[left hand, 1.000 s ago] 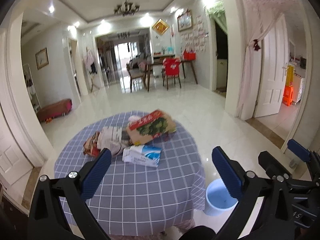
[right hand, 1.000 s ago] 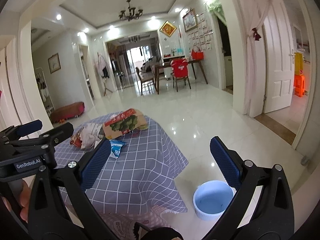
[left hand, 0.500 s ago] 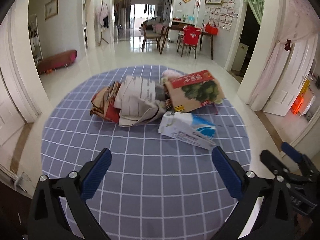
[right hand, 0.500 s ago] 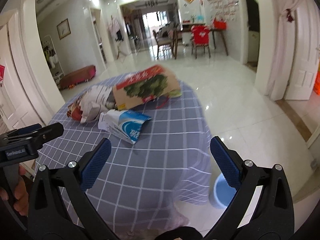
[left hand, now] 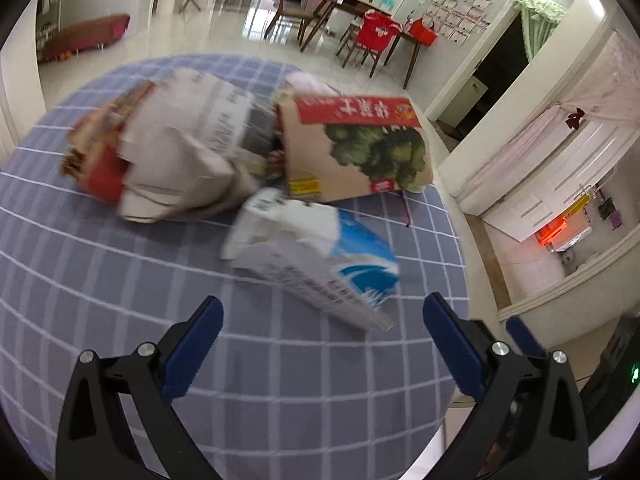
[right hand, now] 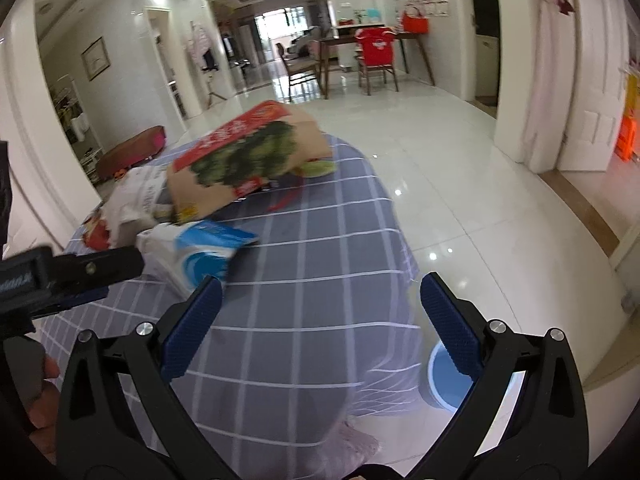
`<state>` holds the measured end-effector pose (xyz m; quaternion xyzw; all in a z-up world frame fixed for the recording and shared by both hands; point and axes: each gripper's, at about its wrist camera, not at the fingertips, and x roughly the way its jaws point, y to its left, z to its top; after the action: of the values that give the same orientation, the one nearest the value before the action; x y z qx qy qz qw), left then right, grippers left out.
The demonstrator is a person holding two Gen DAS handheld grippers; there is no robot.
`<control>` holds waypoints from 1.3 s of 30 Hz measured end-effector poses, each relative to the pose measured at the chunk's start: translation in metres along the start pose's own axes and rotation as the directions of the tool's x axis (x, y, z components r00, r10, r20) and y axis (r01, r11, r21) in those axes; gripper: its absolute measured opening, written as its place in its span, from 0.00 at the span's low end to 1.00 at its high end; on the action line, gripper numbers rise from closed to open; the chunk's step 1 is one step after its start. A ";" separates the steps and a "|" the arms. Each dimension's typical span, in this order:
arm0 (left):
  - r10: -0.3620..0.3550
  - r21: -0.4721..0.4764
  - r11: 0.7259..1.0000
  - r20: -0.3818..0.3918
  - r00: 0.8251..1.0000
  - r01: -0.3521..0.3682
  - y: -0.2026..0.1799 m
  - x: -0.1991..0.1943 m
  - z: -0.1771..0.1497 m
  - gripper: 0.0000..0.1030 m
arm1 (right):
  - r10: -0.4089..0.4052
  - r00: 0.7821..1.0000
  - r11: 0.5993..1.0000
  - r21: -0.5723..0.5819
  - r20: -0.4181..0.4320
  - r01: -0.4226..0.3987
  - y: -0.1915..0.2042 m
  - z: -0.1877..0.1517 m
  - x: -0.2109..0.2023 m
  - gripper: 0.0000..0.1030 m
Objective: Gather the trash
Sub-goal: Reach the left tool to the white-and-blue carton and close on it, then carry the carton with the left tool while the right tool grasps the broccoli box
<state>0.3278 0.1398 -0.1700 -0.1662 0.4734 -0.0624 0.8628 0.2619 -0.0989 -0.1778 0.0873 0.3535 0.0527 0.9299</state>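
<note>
- On the round worktop covered by a grey-blue checked cloth (left hand: pixel 120 280), a heap of trash was seen: a flattened white-and-blue carton (left hand: pixel 320 264), a brown cardboard box printed with green broccoli and a red band (left hand: pixel 352 148), and crumpled white and red paper packaging (left hand: pixel 160 152).
- The white-and-blue carton was found nearest the left gripper (left hand: pixel 322 334), just below the cardboard box and touching it.
- The left gripper's jaws were held wide apart above the cloth, with nothing between them.
- The right gripper (right hand: pixel 320 312) was held over the worktop's edge, its jaws likewise spread wide and empty.
- A light blue plastic bucket (right hand: pixel 444 380) was seen on the glossy tiled floor (right hand: pixel 460 184) beside the worktop, partly hidden by the right gripper.
</note>
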 end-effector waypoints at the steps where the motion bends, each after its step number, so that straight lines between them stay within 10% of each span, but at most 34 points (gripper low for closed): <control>1: 0.014 0.000 1.000 -0.007 1.000 -0.014 -0.004 0.006 0.001 0.95 | -0.004 1.000 1.000 0.005 -0.002 0.004 -0.004 0.000 0.002 0.94; 12: 0.047 -0.015 0.999 -0.042 0.998 -0.048 -0.005 0.029 0.001 0.48 | 0.028 1.000 1.000 0.006 -0.006 -0.028 -0.009 0.001 0.004 0.94; 17: 0.007 -0.018 1.000 -0.056 0.998 -0.008 0.003 0.017 -0.007 0.11 | 0.059 0.998 0.998 -0.007 -0.001 -0.059 0.001 0.000 -0.004 0.94; 39: -0.020 -0.073 0.997 0.196 0.980 0.035 0.065 -0.069 0.002 0.04 | 0.298 0.954 0.939 0.194 -0.041 -0.285 0.029 0.026 0.046 0.94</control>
<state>0.2890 0.2200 -0.1362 -0.2108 0.3863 -0.0398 0.8971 0.3127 -0.0663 -0.1829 0.2231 0.3723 0.1596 0.8866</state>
